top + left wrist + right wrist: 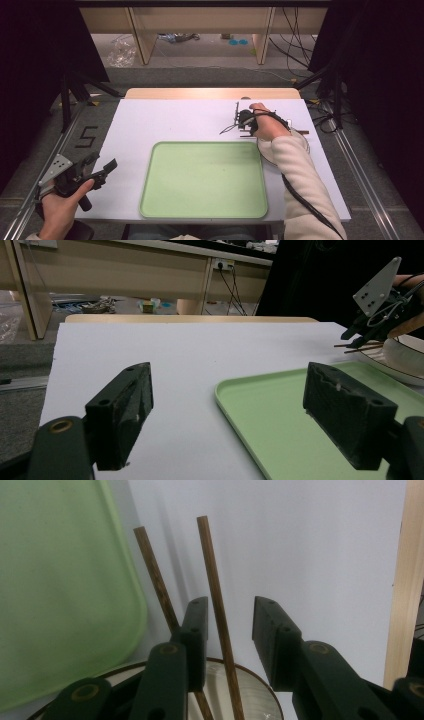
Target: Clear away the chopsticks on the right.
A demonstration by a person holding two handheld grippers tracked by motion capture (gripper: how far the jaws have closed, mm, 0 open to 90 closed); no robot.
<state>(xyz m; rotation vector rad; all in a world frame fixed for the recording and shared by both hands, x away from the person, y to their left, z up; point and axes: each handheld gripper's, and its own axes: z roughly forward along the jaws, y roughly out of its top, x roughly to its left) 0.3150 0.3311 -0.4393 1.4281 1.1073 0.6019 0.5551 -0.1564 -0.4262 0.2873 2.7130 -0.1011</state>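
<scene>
Nearest the lens in the right gripper view: right gripper [227,625], black jaws partly apart, one brown chopstick [216,600] running up through the gap, touching neither pad clearly; released, not clenched on it. Second chopstick [155,580] just outside the left jaw, toward 11 o'clock, passing behind that jaw. Below the jaws, at 6 o'clock, a white bowl with a dark rim [250,680], both sticks resting across it. Pale green tray [60,580] at 9 o'clock, white tabletop [310,545] from 12 to 3 o'clock.

In the high view, right gripper [243,121] beyond the tray's far right corner, at about 1 o'clock from the tray [202,180], gripped by a hand in a cream sleeve [300,170].

Left gripper [225,405] with jaws spread wide, nothing between them, bare tabletop and tray edge beyond. In the high view, left gripper [102,167] off the table's near left edge, at 9 o'clock from the tray.
</scene>
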